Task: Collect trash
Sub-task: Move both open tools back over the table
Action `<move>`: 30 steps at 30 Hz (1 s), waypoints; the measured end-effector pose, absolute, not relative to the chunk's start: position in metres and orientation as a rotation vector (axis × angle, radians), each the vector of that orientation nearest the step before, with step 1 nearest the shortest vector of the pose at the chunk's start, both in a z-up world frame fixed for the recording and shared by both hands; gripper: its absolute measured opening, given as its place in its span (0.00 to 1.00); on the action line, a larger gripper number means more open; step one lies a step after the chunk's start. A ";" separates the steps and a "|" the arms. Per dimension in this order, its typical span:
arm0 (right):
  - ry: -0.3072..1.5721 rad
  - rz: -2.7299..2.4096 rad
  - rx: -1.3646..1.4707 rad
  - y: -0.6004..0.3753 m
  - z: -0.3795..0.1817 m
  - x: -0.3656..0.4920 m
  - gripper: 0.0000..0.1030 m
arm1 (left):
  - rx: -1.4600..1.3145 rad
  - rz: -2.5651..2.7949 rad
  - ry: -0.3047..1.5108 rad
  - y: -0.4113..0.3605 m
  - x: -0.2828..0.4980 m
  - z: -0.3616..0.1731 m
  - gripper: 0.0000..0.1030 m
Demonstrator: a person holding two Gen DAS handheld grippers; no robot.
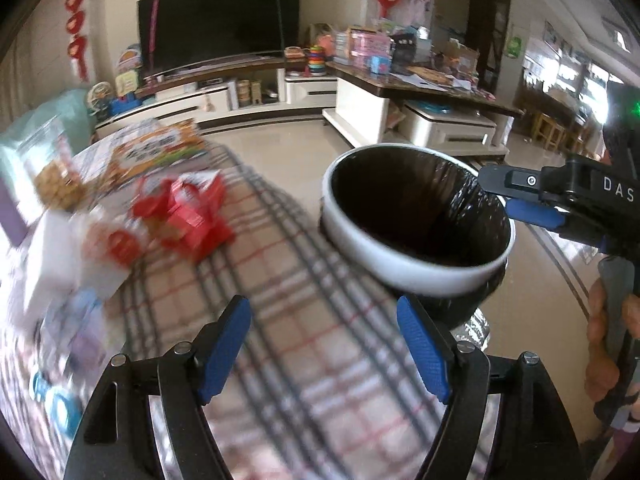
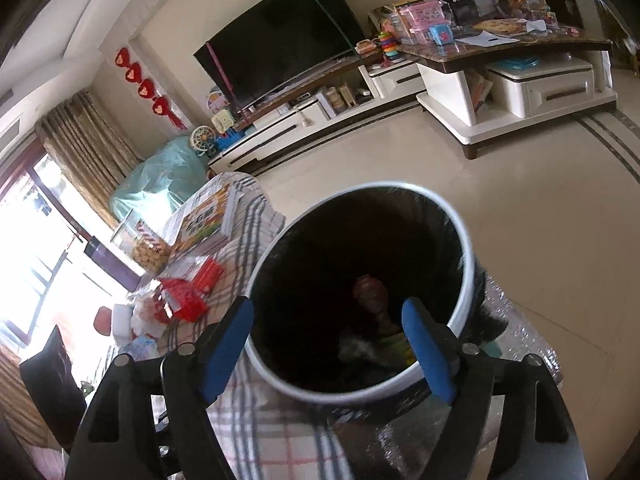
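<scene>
A white-rimmed trash bin [image 1: 400, 264] with a black liner stands against the right side of a table covered in plaid cloth [image 1: 312, 360]. My left gripper [image 1: 322, 312] hangs open over bare cloth with nothing between its blue pads. Red crumpled wrappers [image 1: 188, 216] lie ahead of it on the left, blurred. My right gripper [image 1: 496, 194] reaches over the bin's far right rim, held by a hand [image 1: 604, 344]. In the right wrist view that gripper [image 2: 328, 344] is open above the bin [image 2: 460, 300], and some trash [image 2: 370, 296] lies dimly at the bottom. The red wrappers [image 2: 184, 300] sit to the left.
On the table's far end lie a colourful box [image 1: 160, 148], a pack of biscuits [image 1: 56, 184] and white and blue packets [image 1: 60, 280]. Beyond the bin is tiled floor [image 1: 288, 152], then a TV stand [image 1: 208, 100] and a cluttered coffee table [image 1: 432, 84].
</scene>
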State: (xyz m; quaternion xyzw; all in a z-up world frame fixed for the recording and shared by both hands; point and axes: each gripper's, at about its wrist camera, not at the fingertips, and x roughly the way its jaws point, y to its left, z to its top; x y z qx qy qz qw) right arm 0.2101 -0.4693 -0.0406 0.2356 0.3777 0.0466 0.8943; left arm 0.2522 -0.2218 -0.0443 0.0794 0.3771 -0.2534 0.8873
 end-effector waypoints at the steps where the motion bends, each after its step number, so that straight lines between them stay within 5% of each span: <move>1: 0.782 0.102 0.484 -0.463 -0.041 0.207 0.80 | 0.153 -0.517 0.787 -0.213 0.245 -0.044 0.73; 30: 0.860 0.342 0.285 -0.280 -0.065 0.169 0.87 | -0.076 -0.180 0.808 -0.008 0.171 -0.038 0.73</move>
